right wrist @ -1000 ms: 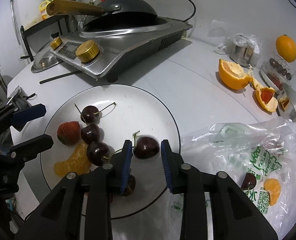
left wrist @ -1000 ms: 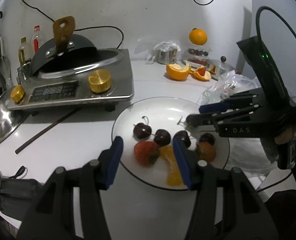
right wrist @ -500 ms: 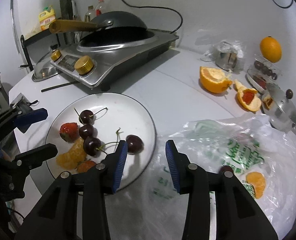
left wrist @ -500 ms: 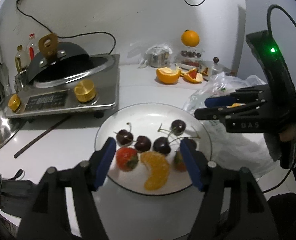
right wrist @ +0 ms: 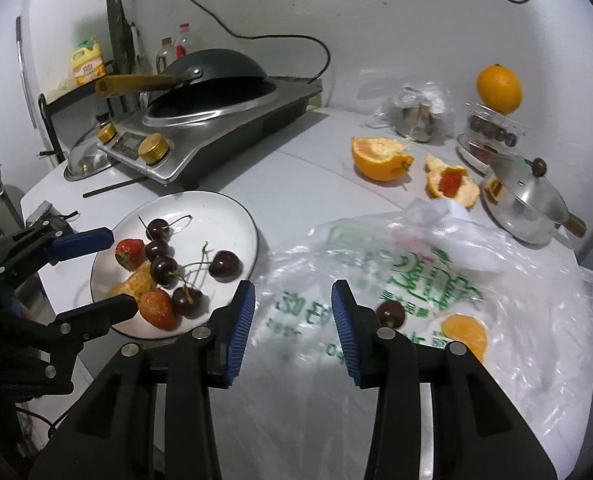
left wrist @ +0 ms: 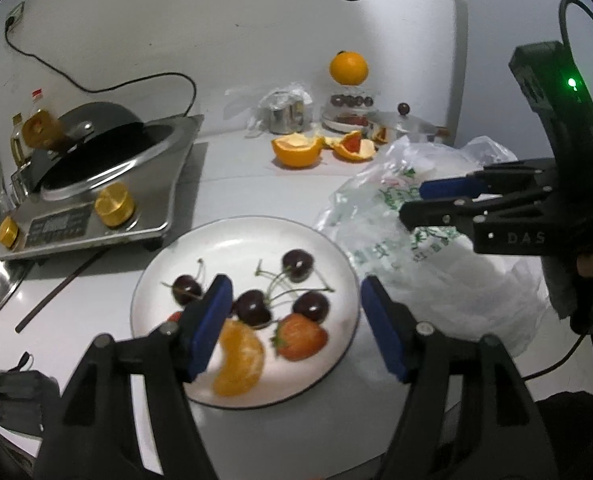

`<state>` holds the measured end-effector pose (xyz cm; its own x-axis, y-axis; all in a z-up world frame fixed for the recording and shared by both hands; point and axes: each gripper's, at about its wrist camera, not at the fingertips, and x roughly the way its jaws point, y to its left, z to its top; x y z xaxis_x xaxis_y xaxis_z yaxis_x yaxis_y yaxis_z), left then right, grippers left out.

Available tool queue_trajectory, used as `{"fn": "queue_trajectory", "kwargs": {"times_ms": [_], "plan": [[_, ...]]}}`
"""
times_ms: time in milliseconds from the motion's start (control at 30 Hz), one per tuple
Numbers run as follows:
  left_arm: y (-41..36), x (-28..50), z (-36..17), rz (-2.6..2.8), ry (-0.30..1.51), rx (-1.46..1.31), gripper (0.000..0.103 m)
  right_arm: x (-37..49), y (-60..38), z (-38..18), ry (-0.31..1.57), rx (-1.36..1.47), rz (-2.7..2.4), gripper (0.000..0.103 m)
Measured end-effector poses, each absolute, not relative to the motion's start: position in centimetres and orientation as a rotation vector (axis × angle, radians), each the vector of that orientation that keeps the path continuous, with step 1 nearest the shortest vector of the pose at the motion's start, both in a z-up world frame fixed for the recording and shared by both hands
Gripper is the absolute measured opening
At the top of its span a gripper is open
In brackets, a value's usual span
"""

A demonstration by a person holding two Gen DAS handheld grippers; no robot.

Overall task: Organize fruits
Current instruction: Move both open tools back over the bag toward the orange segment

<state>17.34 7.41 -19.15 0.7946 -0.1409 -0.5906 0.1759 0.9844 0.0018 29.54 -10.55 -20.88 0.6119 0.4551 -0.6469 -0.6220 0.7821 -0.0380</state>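
Observation:
A white plate (left wrist: 232, 248) holds several dark cherries (left wrist: 296, 264), a strawberry (left wrist: 300, 336) and an orange segment (left wrist: 240, 360). My left gripper (left wrist: 294, 308) hovers open over the plate's near side, with nothing between its blue pads. To the right, my right gripper (right wrist: 293, 300) stands open and empty above a crumpled plastic bag (right wrist: 416, 264). On the bag lie one cherry (right wrist: 390, 312) and an orange segment (right wrist: 464, 336), just right of the right finger. In the right wrist view the plate (right wrist: 208, 216) sits left of that gripper.
An induction cooker with a wok (left wrist: 96, 200) stands at the back left, with a chopstick (left wrist: 56, 296) lying in front of it. Orange halves and peel (left wrist: 296, 152), a whole orange (left wrist: 348, 68) and a lidded steel pot (right wrist: 524, 204) sit at the back right.
Both grippers have pulled back from the plate. The right one let go of a cherry on the plate and moved right over the bag. The left jaws have widened.

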Motion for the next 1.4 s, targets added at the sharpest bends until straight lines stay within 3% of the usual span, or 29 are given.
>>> {"fn": "queue_trajectory", "kwargs": {"times_ms": [1400], "plan": [[-7.4, 22.9, -19.3, -0.311, 0.71, 0.212, 0.068, 32.4, -25.3, -22.9, 0.673, -0.11, 0.57, 0.042]]}}
